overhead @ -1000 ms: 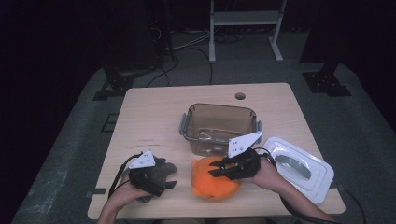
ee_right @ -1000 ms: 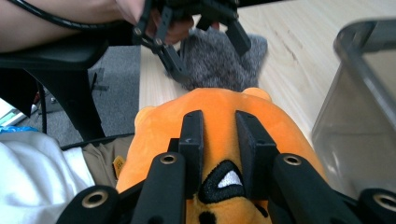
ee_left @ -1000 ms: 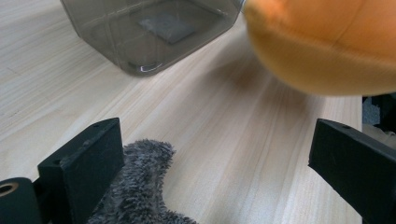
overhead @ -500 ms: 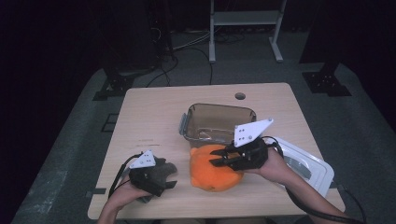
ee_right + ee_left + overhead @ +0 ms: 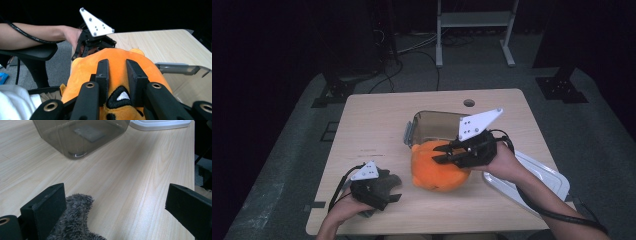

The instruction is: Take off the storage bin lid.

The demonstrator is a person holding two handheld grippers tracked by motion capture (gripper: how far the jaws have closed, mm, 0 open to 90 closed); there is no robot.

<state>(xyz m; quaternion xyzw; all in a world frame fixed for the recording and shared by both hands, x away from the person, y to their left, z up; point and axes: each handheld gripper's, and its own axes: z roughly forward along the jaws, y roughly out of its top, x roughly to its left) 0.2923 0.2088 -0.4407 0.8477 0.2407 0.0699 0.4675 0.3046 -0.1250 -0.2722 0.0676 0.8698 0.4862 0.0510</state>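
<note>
1. R gripper (image 5: 443, 153): centre of high view, jaws closed, pointing frame-left, grey plate on top tilted up.
2. R forearm enters from lower right.
3. L gripper (image 5: 393, 189): lower left, jaws wide apart, low by the frame's bottom edge.

A light wooden table (image 5: 377, 125) with rounded corners and a small round hole (image 5: 469, 103) near the middle of its far edge. A clear box (image 5: 427, 125) stands about mid-table, a little toward the far edge. A white lid (image 5: 542, 175) lies flat by the right edge, toward the near right corner, partly over the edge. A grey furry thing (image 5: 388, 181) lies near the near left corner; the left gripper view shows its fur on the wood (image 5: 75, 220), with the box (image 5: 82, 137) and lid (image 5: 160, 123) beyond, well apart from it.
</note>
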